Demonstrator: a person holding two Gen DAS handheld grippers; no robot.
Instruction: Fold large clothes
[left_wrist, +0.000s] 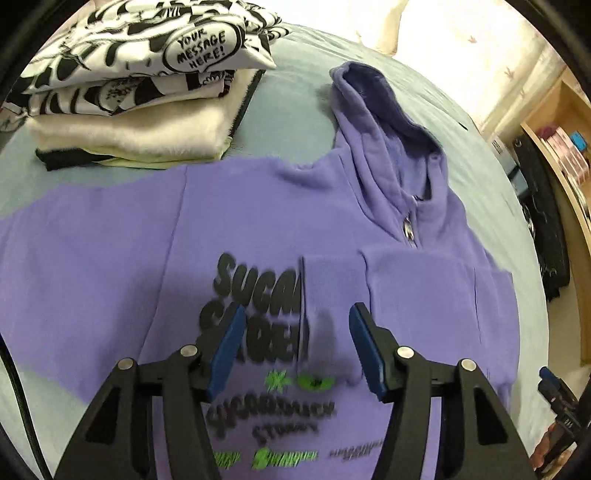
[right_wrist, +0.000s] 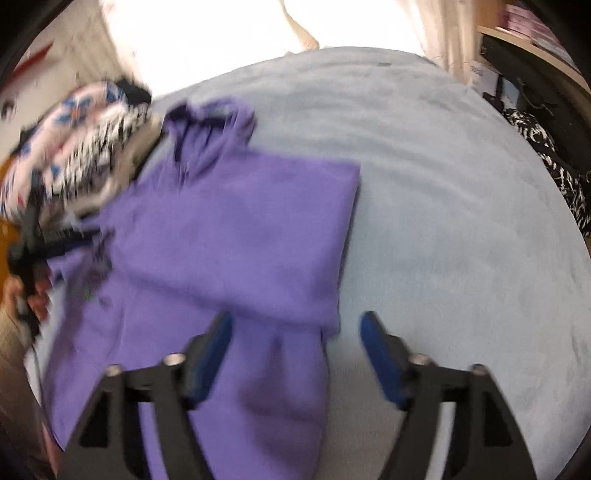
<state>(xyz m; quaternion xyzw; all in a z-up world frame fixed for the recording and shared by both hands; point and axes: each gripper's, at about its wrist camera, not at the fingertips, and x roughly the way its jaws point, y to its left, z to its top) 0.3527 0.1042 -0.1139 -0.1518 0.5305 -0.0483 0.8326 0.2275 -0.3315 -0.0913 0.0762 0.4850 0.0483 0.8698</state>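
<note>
A purple zip hoodie (left_wrist: 258, 229) with black and green print lies flat on the grey-blue bed (left_wrist: 295, 96), hood (left_wrist: 373, 110) pointing away. Its right side and sleeve are folded in over the front (left_wrist: 424, 295). My left gripper (left_wrist: 297, 339) is open and empty, hovering just above the printed chest. In the right wrist view the hoodie (right_wrist: 229, 236) lies left of centre, with the folded panel on top and a sleeve (right_wrist: 284, 387) running toward me. My right gripper (right_wrist: 295, 343) is open and empty above that sleeve's edge. The view is blurred.
A stack of folded clothes (left_wrist: 136, 92), black-and-white print on top of cream, sits on the bed beyond the hoodie's left shoulder; it also shows in the right wrist view (right_wrist: 81, 147). Wooden shelves (left_wrist: 554, 147) stand to the right. Bare bed (right_wrist: 461, 221) lies right of the hoodie.
</note>
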